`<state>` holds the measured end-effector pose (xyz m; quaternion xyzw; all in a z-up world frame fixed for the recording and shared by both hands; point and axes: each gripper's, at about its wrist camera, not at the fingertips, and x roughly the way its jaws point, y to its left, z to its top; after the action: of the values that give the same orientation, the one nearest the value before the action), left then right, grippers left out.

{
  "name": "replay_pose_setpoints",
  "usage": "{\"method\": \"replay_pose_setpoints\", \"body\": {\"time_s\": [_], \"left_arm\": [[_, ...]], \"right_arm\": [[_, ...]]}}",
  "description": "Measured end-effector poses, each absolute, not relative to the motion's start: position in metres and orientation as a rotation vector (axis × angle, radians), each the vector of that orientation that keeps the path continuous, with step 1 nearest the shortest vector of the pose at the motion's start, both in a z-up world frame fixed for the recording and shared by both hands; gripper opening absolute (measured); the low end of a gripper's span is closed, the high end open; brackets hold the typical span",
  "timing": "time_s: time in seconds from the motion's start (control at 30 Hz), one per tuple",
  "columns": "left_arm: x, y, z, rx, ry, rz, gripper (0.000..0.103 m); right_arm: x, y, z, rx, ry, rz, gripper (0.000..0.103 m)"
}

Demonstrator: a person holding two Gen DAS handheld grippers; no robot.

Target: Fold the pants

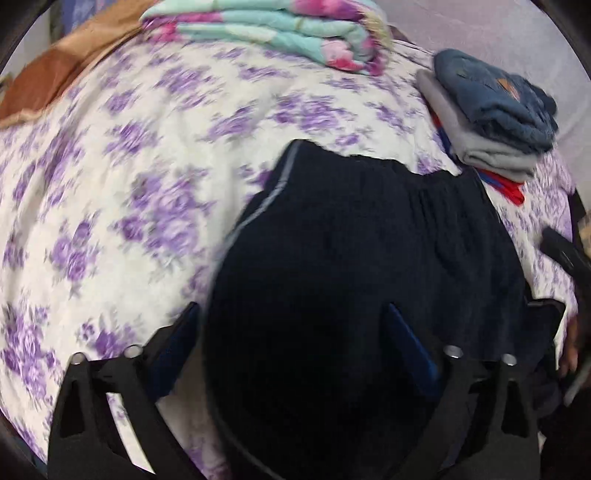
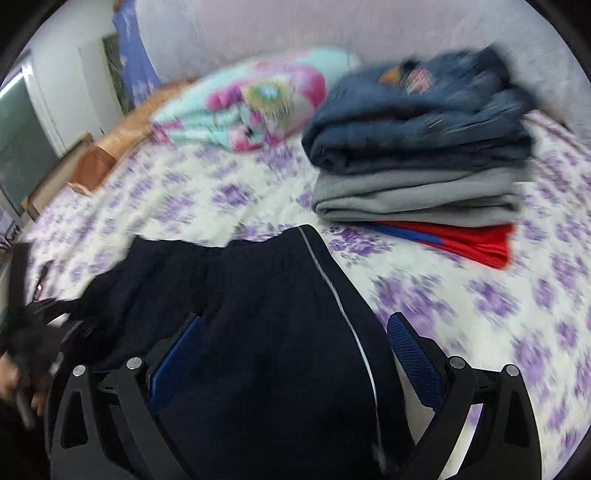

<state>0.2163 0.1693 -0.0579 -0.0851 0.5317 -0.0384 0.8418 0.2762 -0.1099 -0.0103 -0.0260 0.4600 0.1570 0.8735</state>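
Observation:
Dark navy pants [image 1: 354, 236] with a thin grey side stripe lie on the bed, waistband end away from me; they also show in the right wrist view [image 2: 258, 295]. My left gripper [image 1: 291, 325] is open, its blue-padded fingers straddling the pants' left edge. My right gripper [image 2: 295, 332] is open, its fingers either side of the striped right edge. Neither is closed on the cloth. Both views are motion-blurred.
The bed has a white sheet with purple flowers [image 1: 147, 166]. A stack of folded clothes, blue jeans over grey and red [image 2: 421, 155], sits at the far right. A folded teal-and-pink blanket [image 1: 280, 33] lies at the back. The other hand shows at the left edge [image 2: 14, 373].

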Motion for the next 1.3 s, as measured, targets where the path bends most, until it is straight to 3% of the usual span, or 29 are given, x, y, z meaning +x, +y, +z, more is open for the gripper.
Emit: {"method": "replay_pose_setpoints", "body": {"time_s": [0.03,0.07,0.13,0.17,0.23,0.3,0.57,0.6,0.7,0.83,0.87,0.9,0.93,1.13,1.3], "left_arm": [[0.214,0.166,-0.057,-0.164,1.118,-0.082,0.080],[0.209,0.165,-0.055,-0.155,1.103,-0.083,0.079],[0.203,0.167,-0.050,-0.152,1.079,-0.079,0.057],[0.200,0.170,-0.048,-0.158,1.065,-0.071,0.050],[0.191,0.184,-0.038,-0.217,1.017,-0.073,0.020],[0.182,0.194,-0.028,-0.283,0.967,-0.121,0.010],[0.164,0.188,-0.004,-0.267,0.915,-0.185,0.010],[0.169,0.189,-0.009,-0.262,0.936,-0.172,0.016],[0.197,0.195,-0.040,-0.295,1.017,-0.155,0.062],[0.229,0.193,-0.059,-0.376,1.067,-0.193,0.066],[0.235,0.193,-0.058,-0.395,1.061,-0.198,0.065],[0.233,0.192,-0.055,-0.412,1.046,-0.214,0.041],[0.232,0.193,-0.049,-0.438,1.028,-0.235,0.011],[0.155,0.213,0.022,-0.440,0.718,-0.190,0.006],[0.058,0.243,0.074,-0.414,0.499,0.013,0.007]], "right_arm": [[0.295,-0.102,-0.025,-0.080,1.013,0.314,0.099],[0.306,-0.100,-0.038,-0.091,1.063,0.308,0.086],[0.324,-0.095,-0.062,-0.073,1.173,0.344,0.068],[0.325,-0.095,-0.061,-0.070,1.145,0.361,0.048],[0.324,-0.090,-0.050,-0.066,1.125,0.436,0.021],[0.323,-0.087,-0.034,-0.073,1.073,0.454,0.020],[0.312,-0.007,0.059,-0.220,0.804,0.605,0.018],[0.311,0.001,0.063,-0.239,0.794,0.606,0.018],[0.312,0.013,0.059,-0.253,0.814,0.588,0.018],[0.301,-0.013,0.045,-0.213,0.848,0.546,0.018],[0.301,-0.024,0.043,-0.190,0.855,0.528,0.018],[0.300,-0.034,0.042,-0.170,0.856,0.509,0.018],[0.300,-0.045,0.041,-0.147,0.858,0.485,0.018],[0.299,-0.041,0.068,-0.168,0.790,0.527,0.018],[0.297,0.055,0.106,-0.197,0.669,0.731,0.018]]}}
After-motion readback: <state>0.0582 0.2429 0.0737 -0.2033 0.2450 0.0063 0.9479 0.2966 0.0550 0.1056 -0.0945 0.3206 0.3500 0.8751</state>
